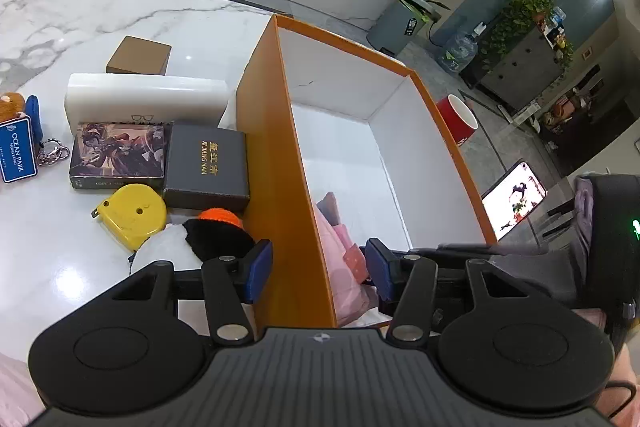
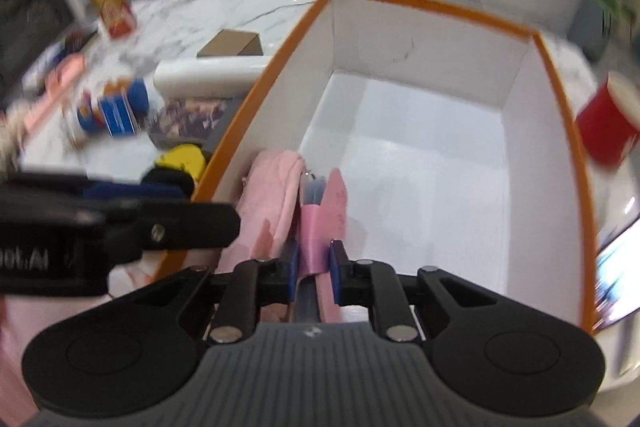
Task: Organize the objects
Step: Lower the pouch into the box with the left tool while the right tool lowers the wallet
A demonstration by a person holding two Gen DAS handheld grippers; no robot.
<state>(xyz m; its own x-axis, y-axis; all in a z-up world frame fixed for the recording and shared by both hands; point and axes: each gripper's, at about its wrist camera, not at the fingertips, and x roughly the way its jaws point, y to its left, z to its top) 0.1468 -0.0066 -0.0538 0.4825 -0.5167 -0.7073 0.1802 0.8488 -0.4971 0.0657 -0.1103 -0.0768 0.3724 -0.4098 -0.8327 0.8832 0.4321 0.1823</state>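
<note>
The pink pouch [image 2: 316,227] sits low in the near left corner of the orange box [image 2: 440,9], and the right gripper [image 2: 314,269] is clenched on its pink edge, blue pads pressing both sides. A pink cloth [image 2: 276,187] leans against the box's white inner wall just left of it. The left gripper [image 1: 318,271] straddles the box's near orange wall [image 1: 280,187], jaws apart, one pad outside, one inside, not clearly pinching it. Outside on the marble counter [image 1: 120,11] lie a yellow tape measure [image 1: 132,217], a dark box [image 1: 206,167], a card box [image 1: 118,155] and a white case [image 1: 144,99]. A red cup [image 1: 460,119] stands beyond the far side.
</note>
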